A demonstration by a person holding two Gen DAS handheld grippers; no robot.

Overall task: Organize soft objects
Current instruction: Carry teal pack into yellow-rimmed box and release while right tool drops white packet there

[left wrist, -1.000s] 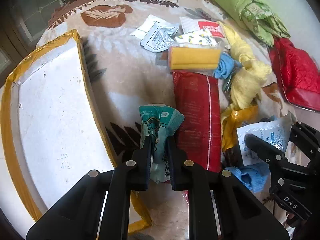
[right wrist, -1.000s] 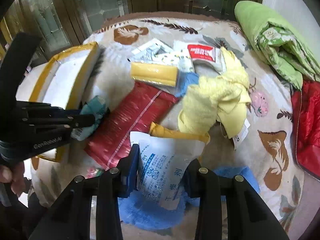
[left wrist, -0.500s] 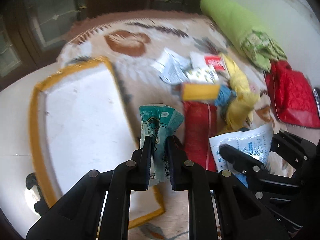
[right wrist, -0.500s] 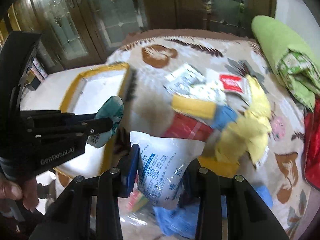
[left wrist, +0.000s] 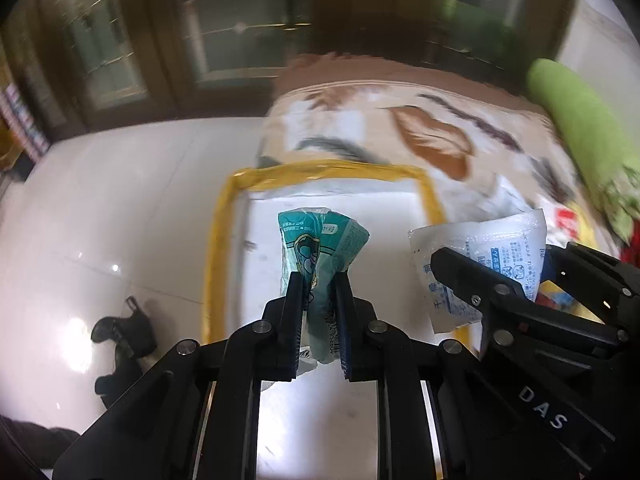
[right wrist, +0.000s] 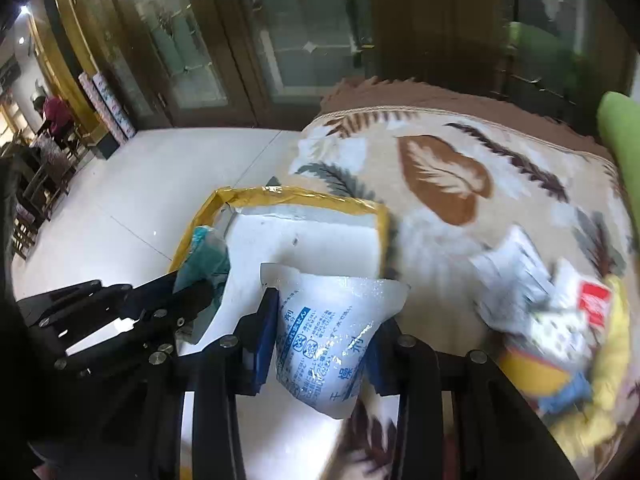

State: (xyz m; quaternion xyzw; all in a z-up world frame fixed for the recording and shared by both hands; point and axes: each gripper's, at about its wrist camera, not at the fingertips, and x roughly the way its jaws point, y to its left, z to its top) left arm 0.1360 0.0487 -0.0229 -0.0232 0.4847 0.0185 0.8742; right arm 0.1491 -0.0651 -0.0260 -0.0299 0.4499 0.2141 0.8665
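My left gripper (left wrist: 318, 280) is shut on a crumpled teal packet (left wrist: 320, 240). It hangs over the white foam box with yellow taped rim (left wrist: 320, 168). To its right in the left wrist view, my right gripper (left wrist: 500, 256) is shut on a white pouch with blue print (left wrist: 480, 236). In the right wrist view the pouch (right wrist: 328, 340) stands upright between the right gripper's (right wrist: 328, 312) fingers, above the near right part of the box (right wrist: 300, 194). The left gripper (right wrist: 192, 284) with the teal packet (right wrist: 204, 256) is at the box's left edge.
The box lies at the left edge of a leaf-patterned blanket (right wrist: 440, 168). A blurred pile of packets and yellow cloth (right wrist: 560, 340) lies to the right, and a green roll (left wrist: 580, 132) at the far right. Pale tiled floor (left wrist: 100, 200) with a dark object (left wrist: 124, 332) is on the left.
Both grippers swung left, away from the pile and over the foam box, each carrying its packet. The floor and glass doors have come into view.
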